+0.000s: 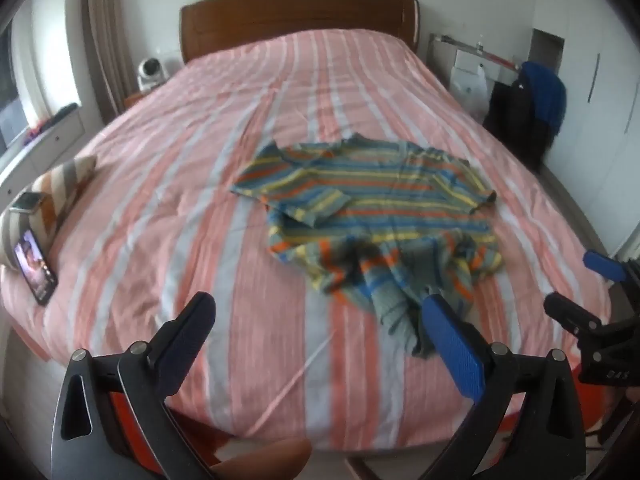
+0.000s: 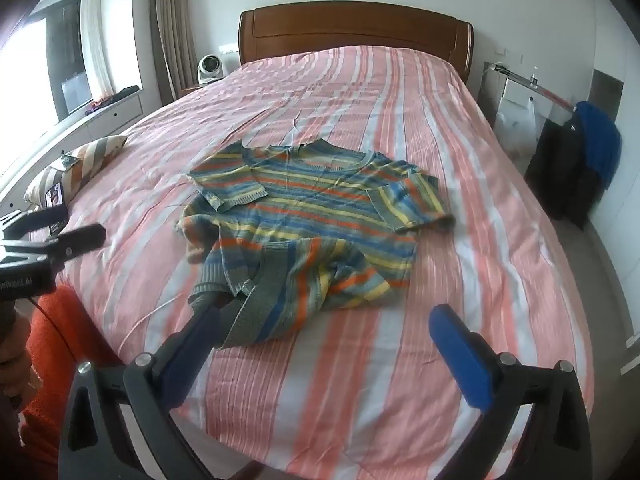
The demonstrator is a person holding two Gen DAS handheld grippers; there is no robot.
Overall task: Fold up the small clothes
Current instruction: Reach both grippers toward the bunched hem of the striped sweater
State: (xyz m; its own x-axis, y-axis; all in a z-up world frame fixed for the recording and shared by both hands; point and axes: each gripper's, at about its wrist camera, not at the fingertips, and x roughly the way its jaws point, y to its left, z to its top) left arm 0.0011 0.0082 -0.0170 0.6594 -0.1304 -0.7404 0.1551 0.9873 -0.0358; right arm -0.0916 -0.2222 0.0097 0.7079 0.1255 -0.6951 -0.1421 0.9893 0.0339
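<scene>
Item: striped knit top, banded in blue, yellow, orange and grey-green. It is laid on the bed, roughly at the middle of the pink-and-white striped cover. The neckline is turned toward the wooden headboard; one short sleeve is folded in over the chest, the other is spread flat. The lower hem is rumpled and bunched toward the foot of the bed (a ribbed edge is turned up there).

Left gripper: jaws are held at full spread, nothing is clasped. It is poised above the near part of the bed; in the left wrist view its blue-padded finger is seen just before the rumpled hem, and whether cloth is touched cannot be told.

Right gripper: jaws are likewise held wide apart and empty, angled down at the bed. In its own view the dark finger overlaps the turned-up hem; contact cannot be confirmed.

Also recorded: a striped cushion at the bed's edge, with a lit phone propped against it; a small white fan beside the headboard; dark and blue clothing hung at the far wall; an orange sleeve behind the left gripper.
</scene>
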